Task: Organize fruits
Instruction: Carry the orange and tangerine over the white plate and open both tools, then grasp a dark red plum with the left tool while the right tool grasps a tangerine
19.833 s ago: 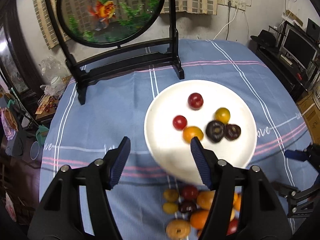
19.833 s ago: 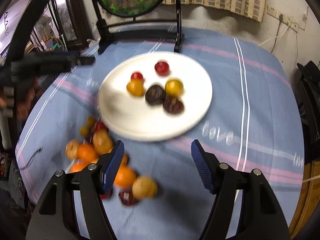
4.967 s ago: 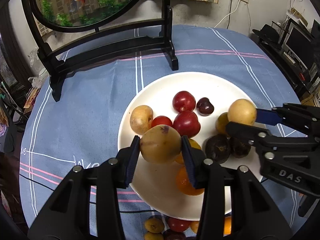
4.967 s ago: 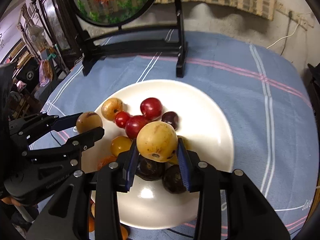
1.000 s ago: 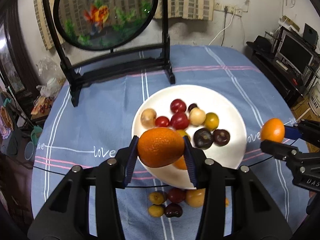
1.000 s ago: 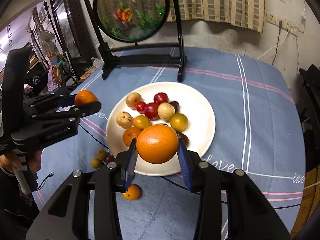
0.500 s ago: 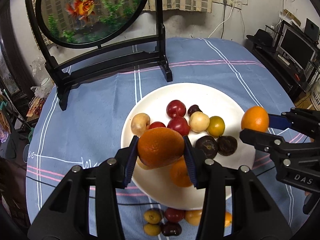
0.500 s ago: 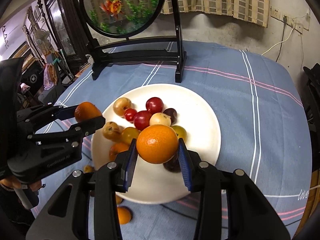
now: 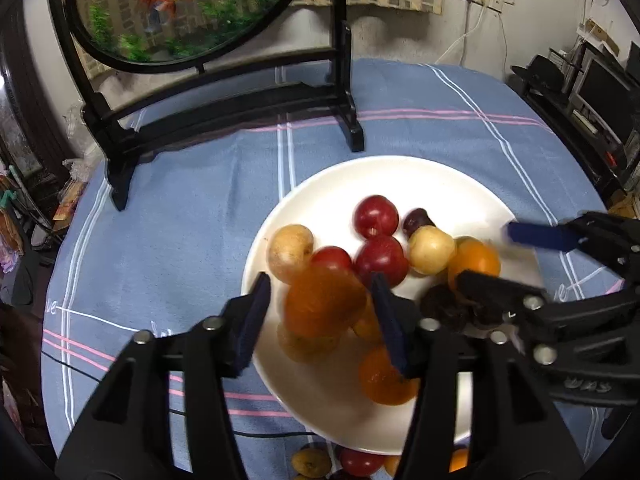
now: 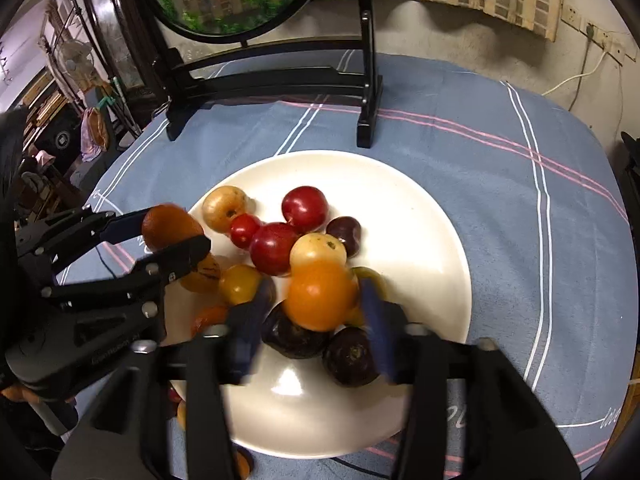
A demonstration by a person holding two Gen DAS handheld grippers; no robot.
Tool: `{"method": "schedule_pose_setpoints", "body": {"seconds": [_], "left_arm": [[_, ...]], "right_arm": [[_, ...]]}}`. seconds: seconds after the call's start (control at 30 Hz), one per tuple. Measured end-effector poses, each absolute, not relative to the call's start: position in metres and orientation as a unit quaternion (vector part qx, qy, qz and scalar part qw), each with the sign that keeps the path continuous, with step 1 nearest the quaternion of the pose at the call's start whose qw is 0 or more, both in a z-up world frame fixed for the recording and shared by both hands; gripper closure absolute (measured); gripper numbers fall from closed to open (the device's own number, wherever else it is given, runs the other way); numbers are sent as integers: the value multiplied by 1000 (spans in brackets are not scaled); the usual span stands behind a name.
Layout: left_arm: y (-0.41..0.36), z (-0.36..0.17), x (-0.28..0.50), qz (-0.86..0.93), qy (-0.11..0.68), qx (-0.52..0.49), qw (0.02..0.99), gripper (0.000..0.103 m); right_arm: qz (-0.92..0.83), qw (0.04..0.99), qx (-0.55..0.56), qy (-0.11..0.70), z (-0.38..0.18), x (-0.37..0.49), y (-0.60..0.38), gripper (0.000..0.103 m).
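Both grippers over the white plate [image 9: 472,184], each dropping an orange. Left gripper [image 9: 322,316] jaws spread clear of its orange [image 9: 322,304]. Right gripper [image 10: 316,316] likewise, its orange [image 10: 322,298] landing atop dark plums [image 10: 296,336]; it may roll.

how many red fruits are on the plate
3 on the plate: back red fruit, small red fruit toward the left, middle red fruit touching it. Some may be hidden.

Dim indoor light, fisheye-bent edges (near fruit motion-blurred).
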State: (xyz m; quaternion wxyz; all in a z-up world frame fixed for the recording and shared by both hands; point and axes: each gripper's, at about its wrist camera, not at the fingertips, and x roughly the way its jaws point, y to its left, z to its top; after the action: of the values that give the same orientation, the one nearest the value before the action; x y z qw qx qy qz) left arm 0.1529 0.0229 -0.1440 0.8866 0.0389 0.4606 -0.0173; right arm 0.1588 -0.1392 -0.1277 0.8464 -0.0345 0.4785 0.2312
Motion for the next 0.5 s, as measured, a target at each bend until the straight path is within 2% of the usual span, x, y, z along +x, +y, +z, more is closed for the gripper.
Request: {"method": "schedule_pose_setpoints", "body": {"seconds": [0.03, 0.3, 0.5], "left_arm": [[24, -142, 152, -19, 457, 36, 889, 37], [31, -117, 144, -18, 432, 25, 901, 37], [48, -89, 116, -10, 410, 6, 912, 35]], "right_arm": [[231, 851, -28, 471, -124, 158, -143, 32], [225, 861, -9, 456, -102, 142, -169, 32], [241, 861, -17, 448, -87, 96, -176, 32]]}}
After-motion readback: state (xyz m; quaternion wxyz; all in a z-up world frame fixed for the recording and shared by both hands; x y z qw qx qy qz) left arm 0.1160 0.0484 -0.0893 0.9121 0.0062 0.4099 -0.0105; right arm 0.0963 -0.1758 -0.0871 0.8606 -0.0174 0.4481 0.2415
